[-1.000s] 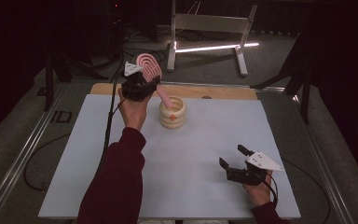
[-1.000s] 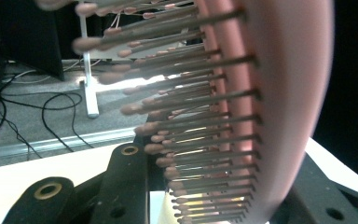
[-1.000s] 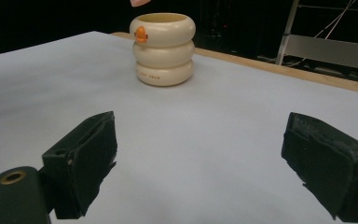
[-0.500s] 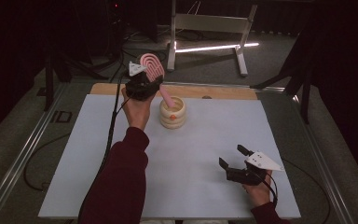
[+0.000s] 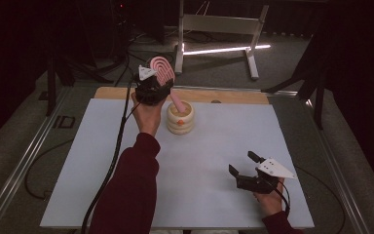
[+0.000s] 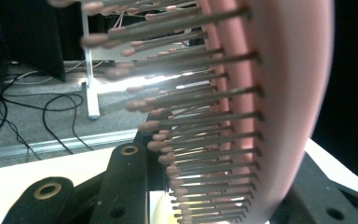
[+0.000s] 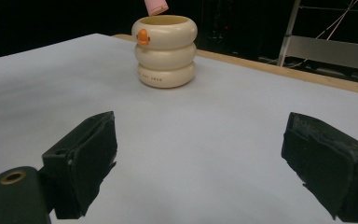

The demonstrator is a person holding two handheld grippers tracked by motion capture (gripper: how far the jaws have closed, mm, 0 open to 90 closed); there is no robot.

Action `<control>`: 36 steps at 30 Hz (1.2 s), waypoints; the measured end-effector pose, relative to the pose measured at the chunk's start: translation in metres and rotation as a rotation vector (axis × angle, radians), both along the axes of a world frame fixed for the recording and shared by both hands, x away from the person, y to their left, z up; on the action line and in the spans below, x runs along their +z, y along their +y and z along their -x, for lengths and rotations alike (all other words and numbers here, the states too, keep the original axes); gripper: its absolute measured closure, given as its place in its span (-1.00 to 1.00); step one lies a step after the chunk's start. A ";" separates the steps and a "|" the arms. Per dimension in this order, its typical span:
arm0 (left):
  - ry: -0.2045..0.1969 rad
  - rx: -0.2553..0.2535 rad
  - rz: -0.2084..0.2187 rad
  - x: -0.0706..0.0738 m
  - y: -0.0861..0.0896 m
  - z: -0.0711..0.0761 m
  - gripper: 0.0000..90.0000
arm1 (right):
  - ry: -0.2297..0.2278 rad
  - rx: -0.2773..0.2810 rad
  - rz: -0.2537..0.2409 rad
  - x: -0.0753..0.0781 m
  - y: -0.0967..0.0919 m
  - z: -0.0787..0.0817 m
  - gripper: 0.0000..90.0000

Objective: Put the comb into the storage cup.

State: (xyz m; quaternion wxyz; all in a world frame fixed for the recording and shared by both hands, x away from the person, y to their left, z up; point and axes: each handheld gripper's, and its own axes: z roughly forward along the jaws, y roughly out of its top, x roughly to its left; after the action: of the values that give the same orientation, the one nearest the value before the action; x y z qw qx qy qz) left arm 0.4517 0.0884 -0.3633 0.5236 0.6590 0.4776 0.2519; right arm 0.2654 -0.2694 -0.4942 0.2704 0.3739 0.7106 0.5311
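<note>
From the high view, the left tongs are clamped on one pink plastic hairbrush, handle tip dipping into the single cream ringed holder cup near the pale worktop far edge. Right tongs sit wide open, holding nothing, lots of bare room around.

Left gripper view: brush bristles up close.

Right gripper view: jaws spread, cup well ahead.

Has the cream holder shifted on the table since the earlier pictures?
No. The cream holder stands at the same spot just in front of the wooden strip along the table's far edge, as before.
</note>
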 end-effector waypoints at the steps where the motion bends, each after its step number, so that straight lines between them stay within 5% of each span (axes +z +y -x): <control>1: 0.000 -0.001 -0.003 0.000 0.000 0.000 0.43 | 0.000 -0.002 0.002 0.000 0.000 0.000 -0.78; 36: 0.012 0.007 -0.007 -0.014 -0.010 -0.008 0.43 | -0.001 0.002 -0.002 0.000 0.001 0.000 -0.77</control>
State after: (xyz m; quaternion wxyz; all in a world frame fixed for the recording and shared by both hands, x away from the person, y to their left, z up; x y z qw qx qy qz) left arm 0.4594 0.0788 -0.3771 0.5174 0.6609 0.4819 0.2515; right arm 0.2656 -0.2689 -0.4943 0.2697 0.3731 0.7105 0.5322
